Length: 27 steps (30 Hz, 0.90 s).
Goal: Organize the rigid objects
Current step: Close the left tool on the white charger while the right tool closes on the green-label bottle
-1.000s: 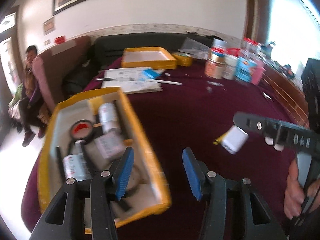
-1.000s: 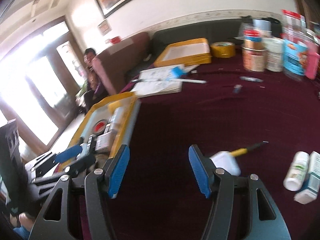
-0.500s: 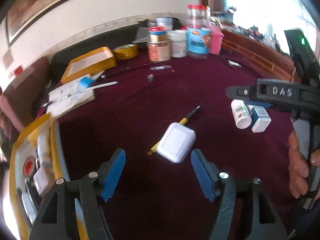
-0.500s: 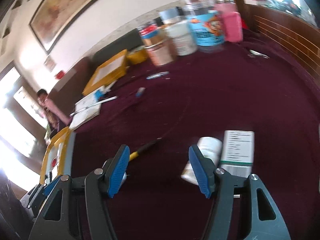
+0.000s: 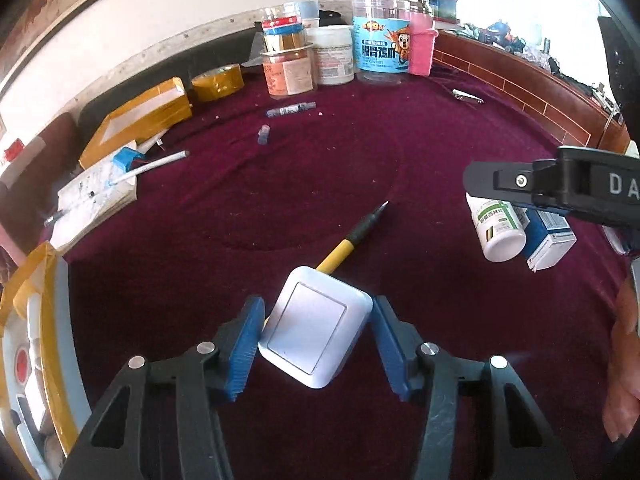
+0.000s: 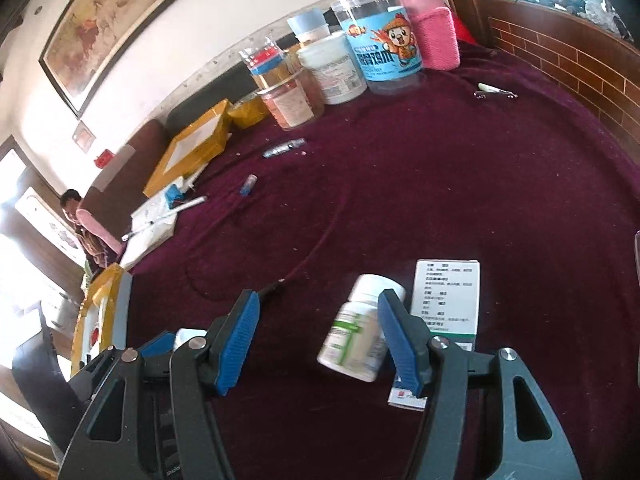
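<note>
Covering the table, maroon cloth [image 5: 400, 168], left jaws just closing around white switch [image 5: 314, 330], right jaws open beside pill bottle [image 6: 358, 334].

"DA" on the right tongs' [image 5: 500, 184] black arm

Both wrist views look steeply down, close over maroon tablecloth [image 5: 400, 152]. Left sits left of right. Shared: white bottle [image 5: 498, 226] [image 6: 356, 336], jar cluster [image 5: 376, 48] [image 6: 384, 56] at far edge.
</note>
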Tool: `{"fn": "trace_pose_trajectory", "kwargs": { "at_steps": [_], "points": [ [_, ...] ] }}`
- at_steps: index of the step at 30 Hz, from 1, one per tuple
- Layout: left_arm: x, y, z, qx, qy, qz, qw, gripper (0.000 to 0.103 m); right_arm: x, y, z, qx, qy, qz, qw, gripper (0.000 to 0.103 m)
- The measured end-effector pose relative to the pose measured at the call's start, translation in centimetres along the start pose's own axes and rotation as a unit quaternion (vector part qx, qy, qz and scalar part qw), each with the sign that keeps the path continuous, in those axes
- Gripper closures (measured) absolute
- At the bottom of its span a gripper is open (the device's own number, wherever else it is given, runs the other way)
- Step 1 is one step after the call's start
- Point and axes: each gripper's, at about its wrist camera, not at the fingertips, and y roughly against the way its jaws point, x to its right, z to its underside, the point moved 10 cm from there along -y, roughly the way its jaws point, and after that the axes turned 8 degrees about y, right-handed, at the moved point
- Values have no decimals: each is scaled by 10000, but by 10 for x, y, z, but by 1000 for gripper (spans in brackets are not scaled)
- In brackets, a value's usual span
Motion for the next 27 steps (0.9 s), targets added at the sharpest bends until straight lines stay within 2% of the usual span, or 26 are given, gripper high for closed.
{"fn": "trace_pose_trajectory", "kwargs": {
  "at_steps": [3, 5, 8, 11, 13, 15, 17, 21, 23, 24, 27],
  "points": [
    [2, 6, 4, 15, 25, 67, 10000, 46, 0, -1, 0, 15, 107, 147, 9998, 42],
    [2, 8, 8, -11, 21, 72, 10000, 53, 1, -1, 0, 18, 219, 315, 9993, 43],
    [0, 12, 15, -12, 29, 64, 10000, 57, 0, -4, 3, -10, 487, 597, 9970, 48],
    [-2, 10, 19, -102, 142, 218, 9996, 58, -5, -8, 6, -62, 819, 837, 9931, 59],
    [-3, 4, 21, -197, 212, 307, 9991, 58, -13, -15, 11, -191, 1010, 797, 9915, 66],
    [-3, 4, 20, -181, 262, 373, 9988, 58, -18, -16, 13, -178, 1226, 908, 9881, 66],
    [-3, 3, 20, -179, 316, 428, 9984, 58, -20, -15, 13, -158, 1224, 847, 9887, 66],
    [-4, 0, 15, -171, 473, 530, 9973, 57, -17, -18, 14, -163, 1357, 1129, 9842, 66],
    [-5, -1, 13, -129, 470, 490, 9976, 56, -19, -20, 16, -151, 1513, 1307, 9797, 67],
    [-4, -2, 12, -111, 451, 452, 9979, 56, -20, -22, 15, -144, 1588, 1425, 9769, 71],
    [-3, -3, 12, -37, 379, 354, 9986, 56, -19, -24, 17, -142, 1767, 1643, 9703, 71]
  ]
}}
